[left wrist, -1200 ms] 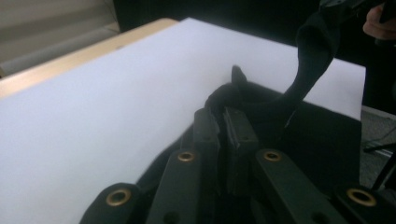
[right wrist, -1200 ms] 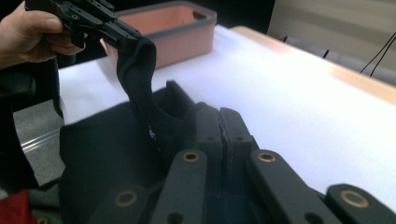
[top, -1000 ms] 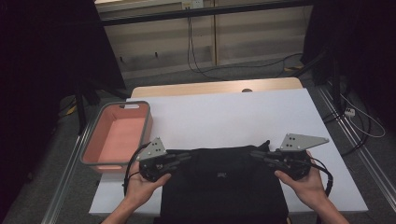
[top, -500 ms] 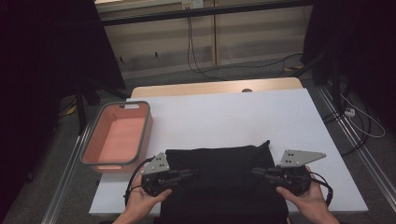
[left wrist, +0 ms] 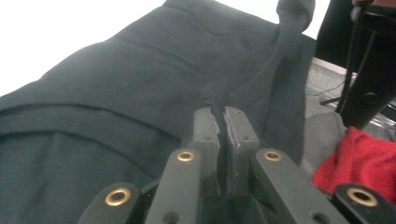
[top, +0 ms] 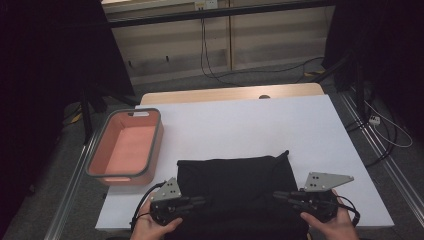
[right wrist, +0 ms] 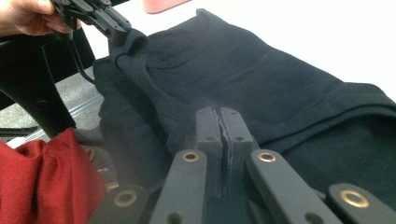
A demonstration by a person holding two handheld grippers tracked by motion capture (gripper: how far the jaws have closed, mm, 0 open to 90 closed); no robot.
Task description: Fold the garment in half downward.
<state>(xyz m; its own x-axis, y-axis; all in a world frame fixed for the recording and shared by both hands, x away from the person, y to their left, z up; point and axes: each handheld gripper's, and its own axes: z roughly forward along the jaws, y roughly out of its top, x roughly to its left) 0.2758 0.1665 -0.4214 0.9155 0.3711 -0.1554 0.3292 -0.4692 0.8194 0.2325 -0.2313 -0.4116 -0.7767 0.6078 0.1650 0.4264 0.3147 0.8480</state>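
Note:
A black garment (top: pixel 234 182) lies on the white table (top: pixel 240 125), its near part hanging over the front edge. My left gripper (top: pixel 201 201) is shut on the garment's left near edge; a fold of black cloth (left wrist: pixel 219 100) sits pinched between its jaws. My right gripper (top: pixel 277 195) is shut on the right near edge, with thin black cloth (right wrist: pixel 223 135) clamped between the pads. In the right gripper view the left gripper (right wrist: pixel 122 31) shows at top left, holding a bunched corner. Both grippers point inward, toward each other.
A salmon-pink bin (top: pixel 126 146) with a grey rim stands at the table's left edge. Red cloth (right wrist: pixel 44 179) (left wrist: pixel 362 161) shows below the table's front edge. Cables (top: pixel 210 55) run over the floor behind the table, and metal rails (top: pixel 382 165) flank it.
Both grippers have come toward the table's front edge and lower, pulling the black garment with them. More of the garment now lies flat on the table.

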